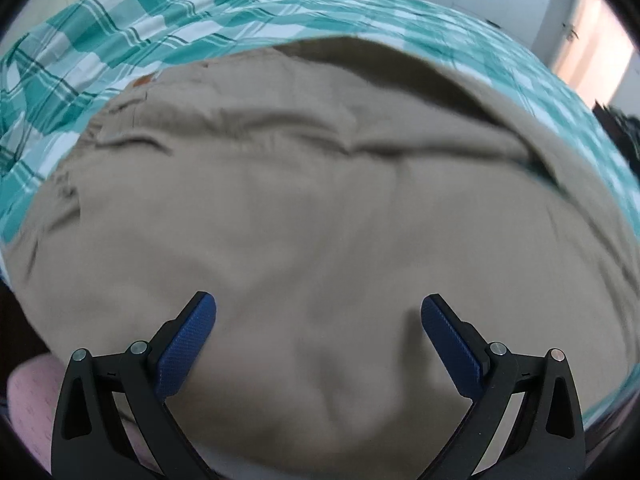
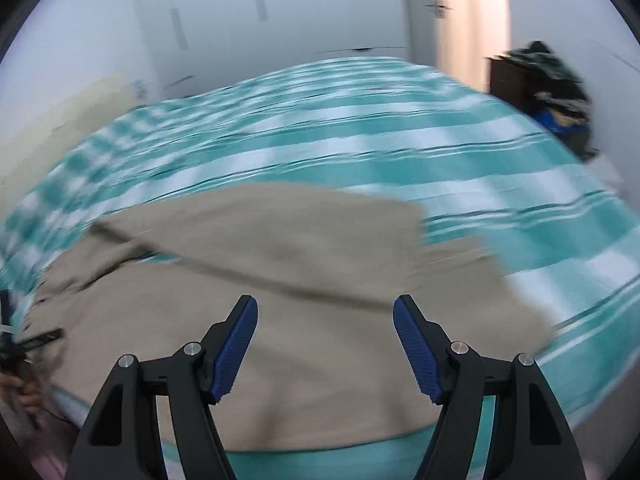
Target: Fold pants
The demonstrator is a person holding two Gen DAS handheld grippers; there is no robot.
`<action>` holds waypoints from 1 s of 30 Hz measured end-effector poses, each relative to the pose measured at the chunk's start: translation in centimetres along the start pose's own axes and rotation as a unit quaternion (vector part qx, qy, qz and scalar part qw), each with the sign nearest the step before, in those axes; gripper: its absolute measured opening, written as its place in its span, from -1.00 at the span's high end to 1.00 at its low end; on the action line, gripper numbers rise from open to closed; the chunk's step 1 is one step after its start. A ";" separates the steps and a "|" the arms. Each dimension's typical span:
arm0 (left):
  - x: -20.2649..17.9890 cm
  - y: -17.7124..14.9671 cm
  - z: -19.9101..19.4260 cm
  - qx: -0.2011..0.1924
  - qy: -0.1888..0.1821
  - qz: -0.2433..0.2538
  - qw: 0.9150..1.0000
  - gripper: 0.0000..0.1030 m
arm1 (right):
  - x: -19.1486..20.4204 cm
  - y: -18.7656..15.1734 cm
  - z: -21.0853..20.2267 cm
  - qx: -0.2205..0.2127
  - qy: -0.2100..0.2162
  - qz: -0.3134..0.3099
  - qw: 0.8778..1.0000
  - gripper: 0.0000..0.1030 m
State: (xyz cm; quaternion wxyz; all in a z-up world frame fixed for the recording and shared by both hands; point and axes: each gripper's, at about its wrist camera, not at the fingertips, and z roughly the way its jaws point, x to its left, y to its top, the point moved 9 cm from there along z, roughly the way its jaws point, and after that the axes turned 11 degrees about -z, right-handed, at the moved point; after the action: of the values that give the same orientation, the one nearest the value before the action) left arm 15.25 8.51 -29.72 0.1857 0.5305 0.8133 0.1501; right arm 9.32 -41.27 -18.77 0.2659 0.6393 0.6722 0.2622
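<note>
Khaki pants [image 1: 304,208] lie spread on a bed with a teal and white checked sheet [image 1: 132,32]. In the left wrist view they fill most of the frame, with creases across the middle. My left gripper [image 1: 319,312] is open and empty, just above the cloth. In the right wrist view the pants [image 2: 280,280] show one leg laid over the other, with the leg ends toward the right. My right gripper [image 2: 325,314] is open and empty over the near part of the pants. This view is blurred by motion.
The checked sheet [image 2: 360,128] covers the bed beyond the pants. White wardrobe doors [image 2: 260,12] stand behind the bed. A dark cabinet with a pile of clothes [image 2: 552,88] is at the far right. A pink cloth [image 1: 28,404] shows at the lower left.
</note>
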 end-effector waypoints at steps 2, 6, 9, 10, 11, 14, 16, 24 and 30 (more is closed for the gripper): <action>-0.4 -0.9 -0.1 -0.015 0.012 0.036 0.999 -0.99 | 3.4 -1.3 1.2 0.003 0.019 -0.006 1.000 -0.37; -0.5 -0.7 0.4 -0.001 -0.006 0.028 1.000 -0.99 | 5.8 -6.3 5.7 0.078 0.026 0.000 0.997 -0.38; -0.6 -0.7 0.5 -0.001 -0.005 0.033 0.999 -0.99 | 5.8 -7.1 6.6 0.074 0.032 0.005 0.997 -0.39; -0.6 -0.6 0.4 -0.002 -0.006 0.033 0.999 -0.99 | 5.9 -7.1 6.7 0.077 0.034 0.003 0.996 -0.40; -0.6 -0.6 0.4 -0.002 -0.010 0.034 0.999 -0.99 | 5.7 -7.1 6.9 0.076 0.036 0.003 0.996 -0.40; -0.5 -0.9 0.3 0.000 -0.014 0.040 0.999 -0.99 | 5.5 -7.0 6.2 0.068 0.053 0.009 0.996 -0.38; -0.6 -0.8 0.4 -0.001 -0.013 0.041 0.999 -0.99 | 5.0 -6.5 4.8 0.059 0.065 0.045 0.995 -0.36; -0.7 -0.9 0.7 -0.013 0.003 0.040 0.999 -0.99 | 1.5 -2.4 5.3 0.021 0.192 0.297 0.935 -0.36; -0.6 -0.9 0.7 -0.015 0.003 0.046 0.999 -0.99 | -4.1 -2.7 11.2 0.043 0.141 0.446 0.883 -0.01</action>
State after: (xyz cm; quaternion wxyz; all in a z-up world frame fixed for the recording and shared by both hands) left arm 15.11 7.60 -30.67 0.1839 0.5638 0.7865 0.1726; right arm 15.27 -45.32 -28.60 -0.0046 0.8389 0.3568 0.4110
